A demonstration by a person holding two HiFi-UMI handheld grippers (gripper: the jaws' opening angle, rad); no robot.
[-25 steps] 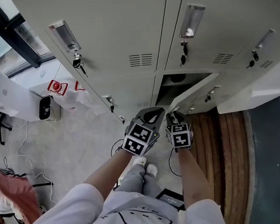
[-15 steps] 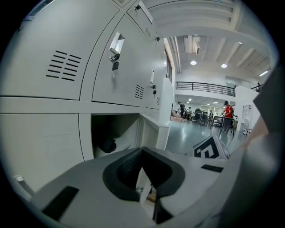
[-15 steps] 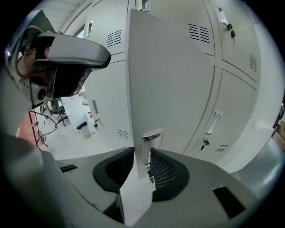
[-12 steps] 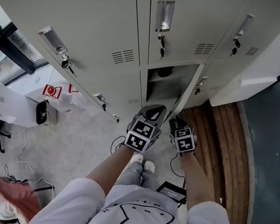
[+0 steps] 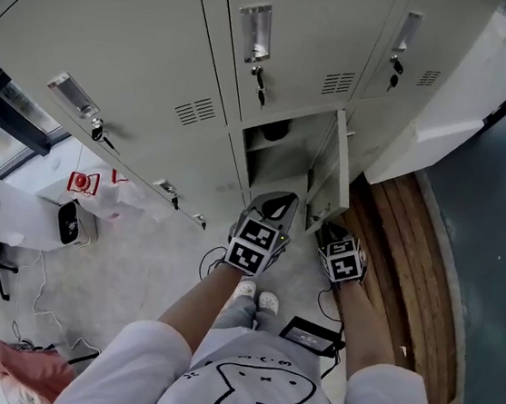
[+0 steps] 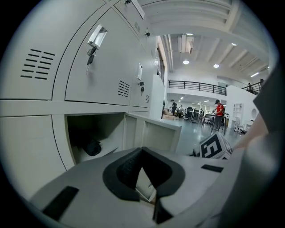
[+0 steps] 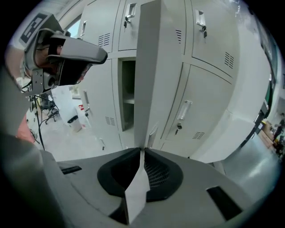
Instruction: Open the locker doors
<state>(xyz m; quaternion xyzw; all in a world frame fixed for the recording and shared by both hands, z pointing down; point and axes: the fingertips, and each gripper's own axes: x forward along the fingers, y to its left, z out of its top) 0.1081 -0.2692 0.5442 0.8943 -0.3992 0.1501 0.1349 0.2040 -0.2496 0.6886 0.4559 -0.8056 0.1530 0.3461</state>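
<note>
The grey lower locker door [image 5: 331,173] stands swung out from its open compartment [image 5: 276,152]. My right gripper [image 5: 329,232] is at the door's free edge, and its jaws are closing. In the right gripper view the door's thin edge [image 7: 156,67] runs straight into the right gripper [image 7: 142,152], with both pads pressed on it. The left gripper [image 5: 276,205] hangs just left of the door, in front of the compartment. Its fingertips meet with nothing between them in the left gripper view [image 6: 141,150]. A dark object [image 6: 92,147] lies inside the compartment.
Closed lockers with handles and hanging keys [image 5: 258,37] fill the wall above and on both sides. Wooden boards [image 5: 413,239] run along the floor at the right. A black device [image 5: 312,335] with cables lies by my feet. A white box [image 5: 6,203] and a red-and-white bag [image 5: 99,185] sit at the left.
The lower door has swung further out to the right. My right gripper moved right and down with it and its jaws have come together on the door's edge. The left gripper has barely moved.
</note>
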